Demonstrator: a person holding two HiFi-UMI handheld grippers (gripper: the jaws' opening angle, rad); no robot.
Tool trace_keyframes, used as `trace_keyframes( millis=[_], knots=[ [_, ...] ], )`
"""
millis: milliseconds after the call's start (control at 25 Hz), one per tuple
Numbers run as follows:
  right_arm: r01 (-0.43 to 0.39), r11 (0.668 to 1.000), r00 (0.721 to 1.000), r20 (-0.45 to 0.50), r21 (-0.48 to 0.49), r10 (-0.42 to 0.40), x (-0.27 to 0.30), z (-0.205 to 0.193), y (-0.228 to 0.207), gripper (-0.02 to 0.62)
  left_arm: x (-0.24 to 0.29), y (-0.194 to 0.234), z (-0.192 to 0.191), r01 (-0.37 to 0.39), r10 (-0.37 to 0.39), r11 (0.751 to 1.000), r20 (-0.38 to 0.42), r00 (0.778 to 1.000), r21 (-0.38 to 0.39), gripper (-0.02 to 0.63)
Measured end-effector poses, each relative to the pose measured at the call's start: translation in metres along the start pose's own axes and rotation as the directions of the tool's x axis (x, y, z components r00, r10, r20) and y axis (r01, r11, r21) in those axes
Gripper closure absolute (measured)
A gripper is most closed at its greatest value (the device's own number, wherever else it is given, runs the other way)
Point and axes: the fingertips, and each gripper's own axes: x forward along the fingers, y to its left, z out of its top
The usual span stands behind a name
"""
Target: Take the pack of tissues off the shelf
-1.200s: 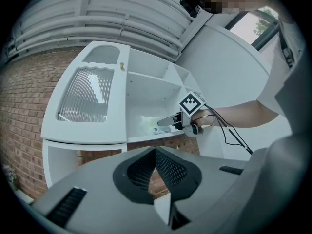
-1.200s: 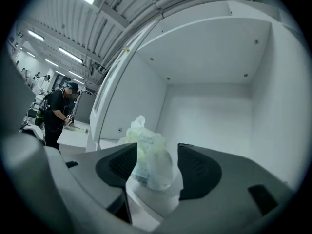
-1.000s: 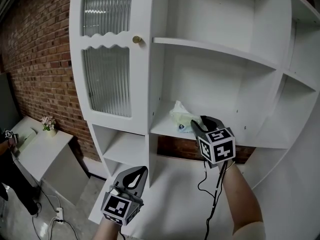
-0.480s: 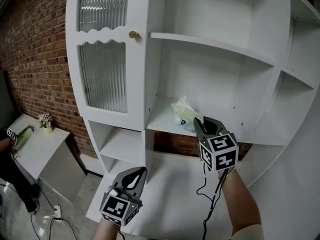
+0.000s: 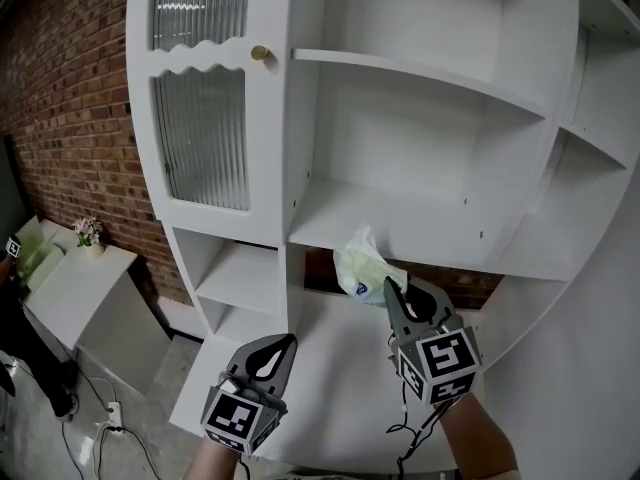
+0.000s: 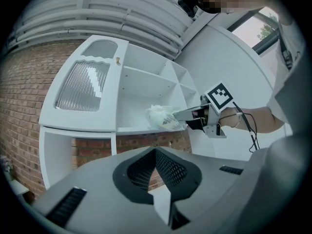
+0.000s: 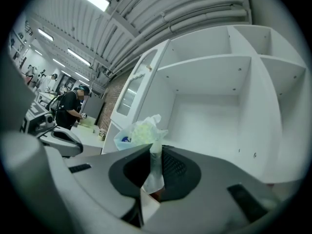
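Observation:
The pack of tissues point(image 5: 362, 266), a pale green soft pack in crinkled clear wrap, hangs in the air just in front of the white shelf board's point(image 5: 420, 230) front edge, clear of it. My right gripper point(image 5: 390, 290) is shut on a fold of the wrap, below and to the right of the pack. In the right gripper view the thin plastic is pinched between the pads point(image 7: 155, 165), and the pack point(image 7: 139, 132) sticks out beyond the tips. The left gripper point(image 5: 283, 342) hangs low at the left, shut and empty. In the left gripper view, the pack point(image 6: 160, 117) shows ahead.
The white shelf unit has a ribbed-glass door point(image 5: 200, 138) with a brass knob point(image 5: 260, 54) at the left and open compartments at the right. A brick wall point(image 5: 70, 118) stands behind it. A small white table with a flower pot point(image 5: 88, 234) is at far left. A person point(image 7: 70, 106) stands far off.
The right gripper has closed on the pack's wrap and drawn it off the shelf board, down and towards me. The left gripper has stayed where it was.

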Motion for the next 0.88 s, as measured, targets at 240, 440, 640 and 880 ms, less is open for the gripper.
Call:
trace_keyframes(
  millis=[240, 440, 640, 880],
  knots=[
    [-0.011, 0.994, 0.999, -0.046, 0.112, 0.016, -0.029, -0.057, 0.032, 0.566, -0.009, -0.008, -0.008, -0.002, 0.002, 1.000, -0.015, 1.000, -0.015, 0.594],
    [0.021, 0.982, 0.996, -0.086, 0.185, -0.005, -0.050, -0.103, 0.047, 0.566, -0.017, -0.016, -0.023, 0.008, -0.009, 1.000, -0.039, 0.999, -0.030, 0.594],
    [0.063, 0.973, 0.993, -0.112, 0.221, -0.039, -0.069, -0.136, 0.057, 0.566, -0.018, -0.023, -0.037, 0.026, -0.028, 0.999, -0.068, 0.997, -0.040, 0.594],
    [0.093, 0.960, 0.992, -0.111, 0.264, -0.066, -0.082, -0.149, 0.056, 0.566, -0.011, -0.027, -0.043, 0.042, -0.046, 0.998, -0.086, 0.995, -0.045, 0.594]
  ],
)
